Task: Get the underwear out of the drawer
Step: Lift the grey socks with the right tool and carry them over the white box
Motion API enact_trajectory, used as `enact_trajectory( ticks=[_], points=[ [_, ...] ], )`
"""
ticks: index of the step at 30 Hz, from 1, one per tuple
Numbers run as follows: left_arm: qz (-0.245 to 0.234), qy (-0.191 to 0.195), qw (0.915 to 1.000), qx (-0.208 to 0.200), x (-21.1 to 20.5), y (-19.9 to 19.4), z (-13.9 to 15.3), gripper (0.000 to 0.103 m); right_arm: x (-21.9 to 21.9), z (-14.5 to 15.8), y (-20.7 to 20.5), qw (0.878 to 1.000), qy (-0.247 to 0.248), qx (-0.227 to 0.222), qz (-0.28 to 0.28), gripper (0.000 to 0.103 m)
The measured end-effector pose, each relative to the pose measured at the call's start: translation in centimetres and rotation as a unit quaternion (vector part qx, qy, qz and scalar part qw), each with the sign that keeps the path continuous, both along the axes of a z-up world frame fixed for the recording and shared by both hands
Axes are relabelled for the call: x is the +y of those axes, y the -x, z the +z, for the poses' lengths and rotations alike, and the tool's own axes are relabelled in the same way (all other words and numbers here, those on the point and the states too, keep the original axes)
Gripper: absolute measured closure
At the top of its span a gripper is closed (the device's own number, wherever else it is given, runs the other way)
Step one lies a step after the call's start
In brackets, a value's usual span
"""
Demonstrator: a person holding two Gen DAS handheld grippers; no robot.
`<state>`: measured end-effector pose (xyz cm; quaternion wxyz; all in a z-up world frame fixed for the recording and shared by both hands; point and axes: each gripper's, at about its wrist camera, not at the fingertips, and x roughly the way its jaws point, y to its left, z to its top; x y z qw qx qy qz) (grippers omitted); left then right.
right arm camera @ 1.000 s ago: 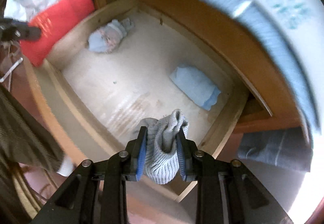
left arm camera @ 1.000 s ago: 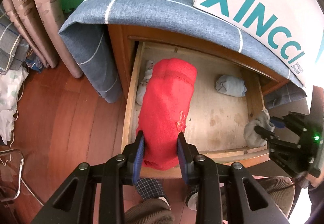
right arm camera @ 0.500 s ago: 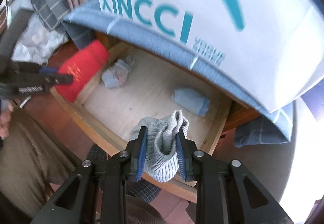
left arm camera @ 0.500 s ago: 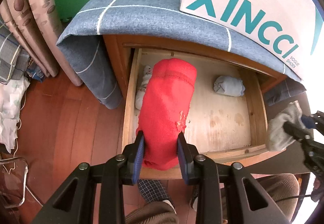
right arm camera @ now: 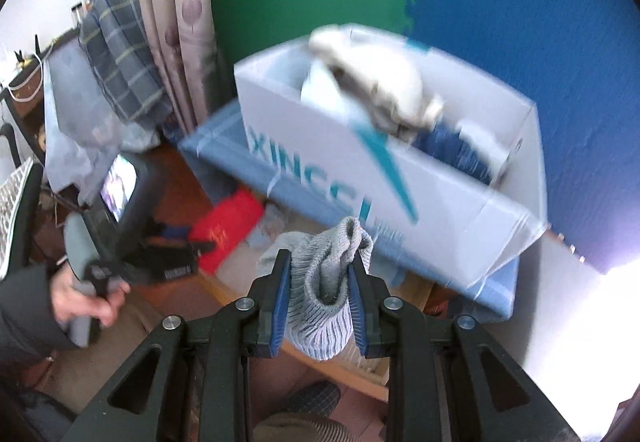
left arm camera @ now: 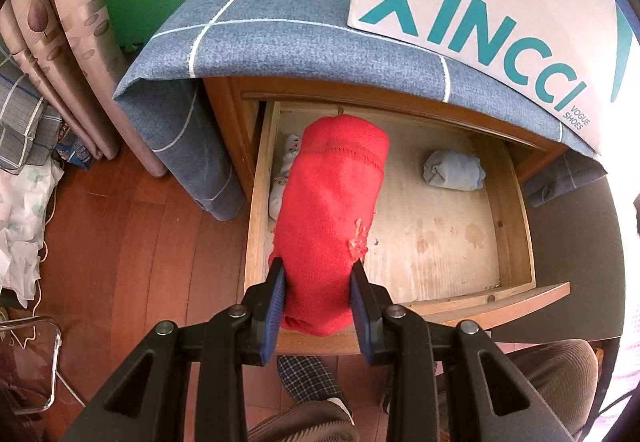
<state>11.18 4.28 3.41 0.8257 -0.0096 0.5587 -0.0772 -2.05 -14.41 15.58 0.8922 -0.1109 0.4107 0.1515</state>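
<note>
Gripping red roll (left arm camera: 332, 218) over drawer (left arm camera: 516, 234)

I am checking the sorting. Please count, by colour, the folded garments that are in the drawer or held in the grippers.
Red: 1, the red garment, held in the left gripper.
Grey: 1, the grey garment, held in the right gripper.
Light blue: 1.
White patterned: 1.
Total: 4
</note>
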Motion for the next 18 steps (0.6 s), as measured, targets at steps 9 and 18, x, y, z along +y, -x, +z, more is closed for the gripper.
enact_trajectory(
  ticks=[9, 18],
  points=[
    [-0.003, 0.000, 1.0000, 0.000, 0.1, 0.0, 0.0, 0.072, -1.7, 7.6, -4.1, 0.996, -0.018, -0.074, -0.054, 0.079],
    [-0.001, 0.002, 1.0000, 0.001, 0.1, 0.0, 0.0, 0.072, -4.0, 8.3, -10.8, 0.988, 0.001, -0.076, -0.132, 0.079]
  ],
)
